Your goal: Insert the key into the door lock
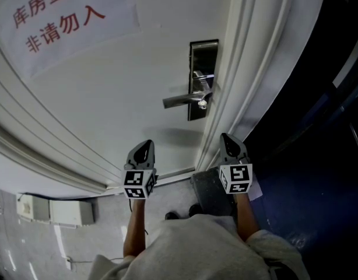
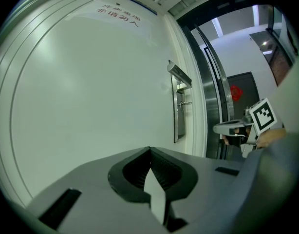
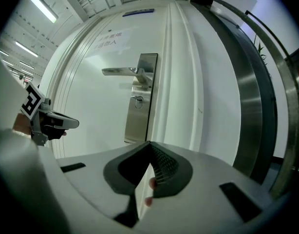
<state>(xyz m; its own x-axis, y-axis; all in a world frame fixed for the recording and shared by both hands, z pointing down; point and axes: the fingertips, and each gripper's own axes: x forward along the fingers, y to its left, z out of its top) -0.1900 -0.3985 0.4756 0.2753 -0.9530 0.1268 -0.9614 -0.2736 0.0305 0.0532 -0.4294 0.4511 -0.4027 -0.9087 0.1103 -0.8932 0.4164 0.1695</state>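
The steel lock plate (image 1: 202, 77) sits at the white door's right edge, its lever handle (image 1: 183, 100) pointing left. Below the lever a small metal piece (image 1: 202, 104), apparently a key, sticks out of the plate (image 3: 136, 100). Both grippers hang level in front of the door, well short of the lock. My left gripper (image 1: 146, 144) is left of the plate, jaws shut with nothing between them (image 2: 149, 149). My right gripper (image 1: 227, 137) faces the door's edge, shut (image 3: 149, 143); no key shows in it. Each gripper also shows in the other's view: the right gripper (image 2: 222, 128), the left gripper (image 3: 71, 123).
A paper sign (image 1: 62, 16) with red characters is stuck on the door, upper left. Moulded frame strips (image 1: 249, 69) and a steel jamb (image 3: 256, 106) run right of the lock. A white box (image 1: 56, 212) and a dark mat (image 1: 211, 191) lie on the floor.
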